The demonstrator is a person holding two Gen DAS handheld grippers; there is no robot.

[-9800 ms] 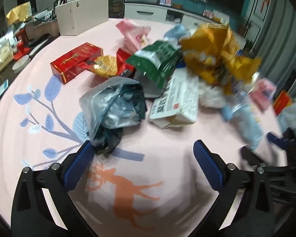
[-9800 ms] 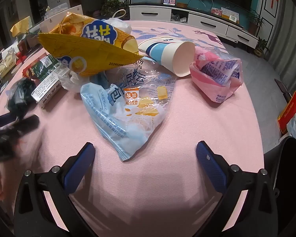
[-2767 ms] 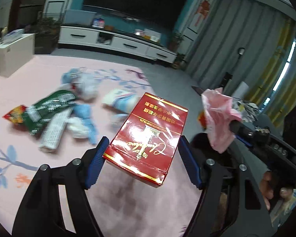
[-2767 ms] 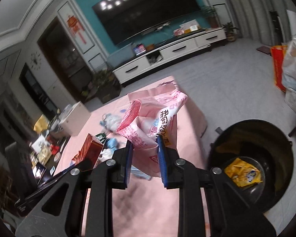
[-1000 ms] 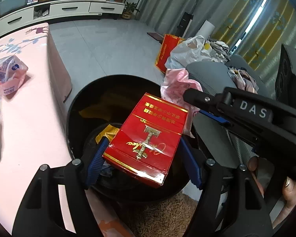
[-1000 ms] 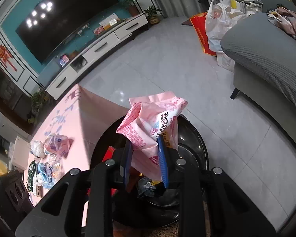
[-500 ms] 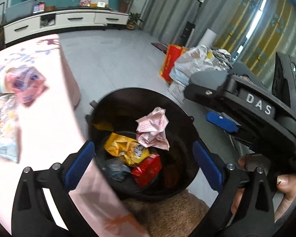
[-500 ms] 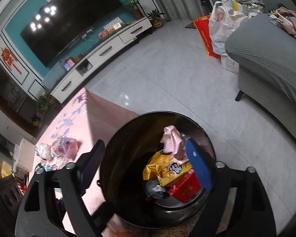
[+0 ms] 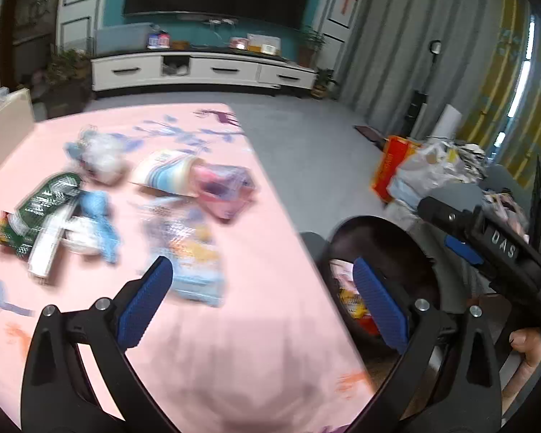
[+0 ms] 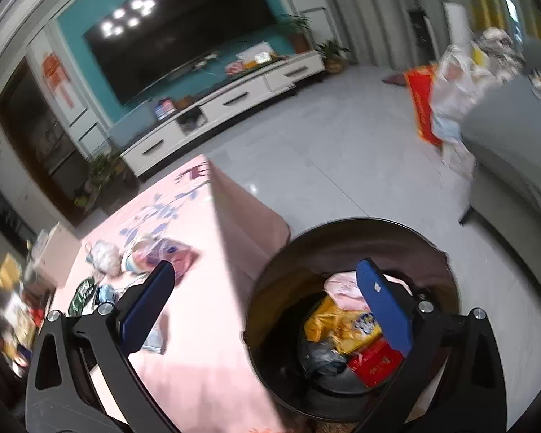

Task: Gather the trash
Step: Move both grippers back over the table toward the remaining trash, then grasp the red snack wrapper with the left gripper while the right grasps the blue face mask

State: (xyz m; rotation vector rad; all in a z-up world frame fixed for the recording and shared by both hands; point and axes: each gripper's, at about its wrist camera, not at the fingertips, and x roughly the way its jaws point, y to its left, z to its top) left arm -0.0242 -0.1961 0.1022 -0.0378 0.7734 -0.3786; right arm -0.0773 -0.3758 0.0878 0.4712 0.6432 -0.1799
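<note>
Beside the pink bench [image 9: 263,342] stands the black bin [image 10: 353,238], holding a yellow bag [image 10: 337,324], red box [image 10: 373,361] and pink wrapper [image 10: 342,287]. On the bench, blurred wrappers [image 9: 184,252] and a paper cup [image 9: 169,176] lie scattered. The left gripper [image 9: 259,299] and right gripper [image 10: 267,306] both gape apart, empty.

A large dark television [image 10: 184,32] hangs on a teal wall [image 10: 72,21], with a long white cabinet [image 9: 202,70] below it. Potted plants [image 9: 319,79] stand at the cabinet's ends. The floor [image 10: 324,166] is pale grey tile. Grey curtains [image 9: 396,43] cover the window side, with yellow ones [image 9: 505,83] beyond letting daylight through. A grey sofa [image 10: 512,155] stands nearby.
</note>
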